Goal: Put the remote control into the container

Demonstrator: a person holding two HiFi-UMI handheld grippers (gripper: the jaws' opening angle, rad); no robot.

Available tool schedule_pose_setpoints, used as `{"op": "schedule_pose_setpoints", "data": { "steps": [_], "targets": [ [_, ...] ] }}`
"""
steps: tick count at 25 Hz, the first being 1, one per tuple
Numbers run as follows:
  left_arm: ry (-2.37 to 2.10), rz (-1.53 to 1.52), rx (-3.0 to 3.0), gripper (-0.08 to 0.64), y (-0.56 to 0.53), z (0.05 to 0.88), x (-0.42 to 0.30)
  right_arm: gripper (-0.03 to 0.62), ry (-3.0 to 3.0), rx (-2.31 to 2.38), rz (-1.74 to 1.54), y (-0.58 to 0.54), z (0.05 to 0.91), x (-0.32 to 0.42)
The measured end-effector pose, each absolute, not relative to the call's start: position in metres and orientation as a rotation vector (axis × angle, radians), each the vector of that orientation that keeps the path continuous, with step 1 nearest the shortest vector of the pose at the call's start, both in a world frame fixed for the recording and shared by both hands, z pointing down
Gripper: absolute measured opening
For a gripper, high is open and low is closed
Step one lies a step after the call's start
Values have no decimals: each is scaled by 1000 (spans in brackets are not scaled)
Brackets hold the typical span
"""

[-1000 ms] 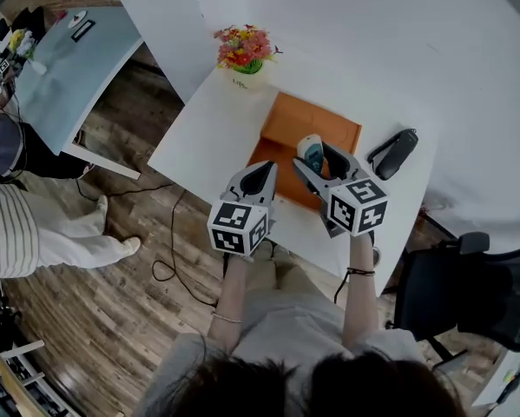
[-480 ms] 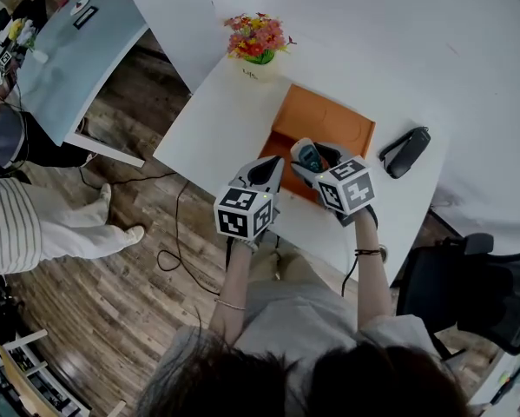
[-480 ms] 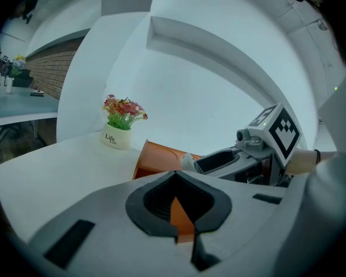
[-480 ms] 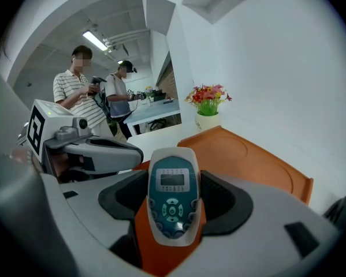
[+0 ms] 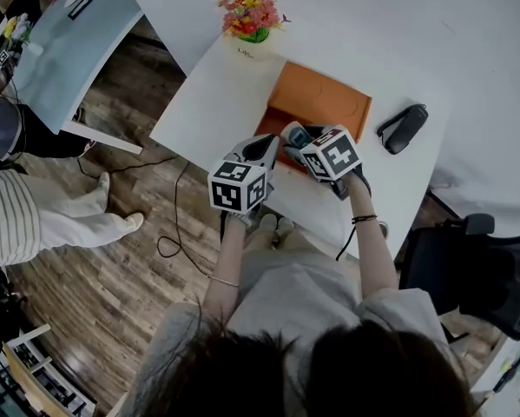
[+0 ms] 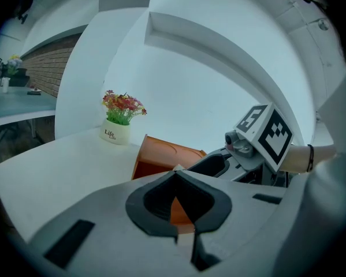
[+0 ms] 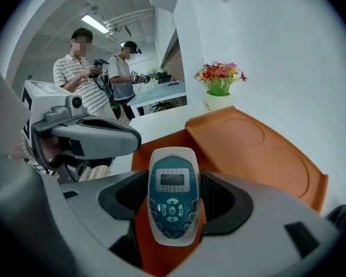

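Remote control (image 7: 173,192), white-cased with a teal keypad and a small grey screen, pinched lengthwise between the two dark pads of the right gripper (image 7: 174,203); its screen end points away from the camera and its buttons face up. It hangs over the near part of the orange plastic container (image 5: 322,102), whose orange colour shows beneath it in the right gripper view; whether it touches the container cannot be told. The container's flat orange lid (image 7: 259,146), marked with two shallow round impressions, stands tilted at 2 o'clock from the remote. Left gripper (image 6: 176,175), at 8 o'clock from the right gripper in the head view, has its jaws pressed together at the tips with nothing between them, and it points toward the container's near edge. On the white tabletop (image 5: 209,111), a white pot of red and yellow flowers (image 5: 253,23) stands at 11 o'clock from the container, and a black oblong object (image 5: 403,129) lies at 3 o'clock, apart from it. Two standing persons (image 7: 97,79) appear in the right gripper view's background
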State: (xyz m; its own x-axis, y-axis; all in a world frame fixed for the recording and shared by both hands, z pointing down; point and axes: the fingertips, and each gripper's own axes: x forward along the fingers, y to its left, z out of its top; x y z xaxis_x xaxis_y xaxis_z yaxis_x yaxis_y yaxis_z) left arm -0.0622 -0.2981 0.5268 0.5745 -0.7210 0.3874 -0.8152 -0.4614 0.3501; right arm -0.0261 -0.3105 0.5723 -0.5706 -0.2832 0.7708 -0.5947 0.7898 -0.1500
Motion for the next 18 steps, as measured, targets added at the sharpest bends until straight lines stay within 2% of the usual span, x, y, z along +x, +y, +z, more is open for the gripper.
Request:
{"op": "schedule_pose_setpoints", "data": {
  "steps": [18],
  "targets": [
    [-1155,253,2285,3,-287,535,-65,282,-2034,603,519,-314,617,-35]
  ]
}}
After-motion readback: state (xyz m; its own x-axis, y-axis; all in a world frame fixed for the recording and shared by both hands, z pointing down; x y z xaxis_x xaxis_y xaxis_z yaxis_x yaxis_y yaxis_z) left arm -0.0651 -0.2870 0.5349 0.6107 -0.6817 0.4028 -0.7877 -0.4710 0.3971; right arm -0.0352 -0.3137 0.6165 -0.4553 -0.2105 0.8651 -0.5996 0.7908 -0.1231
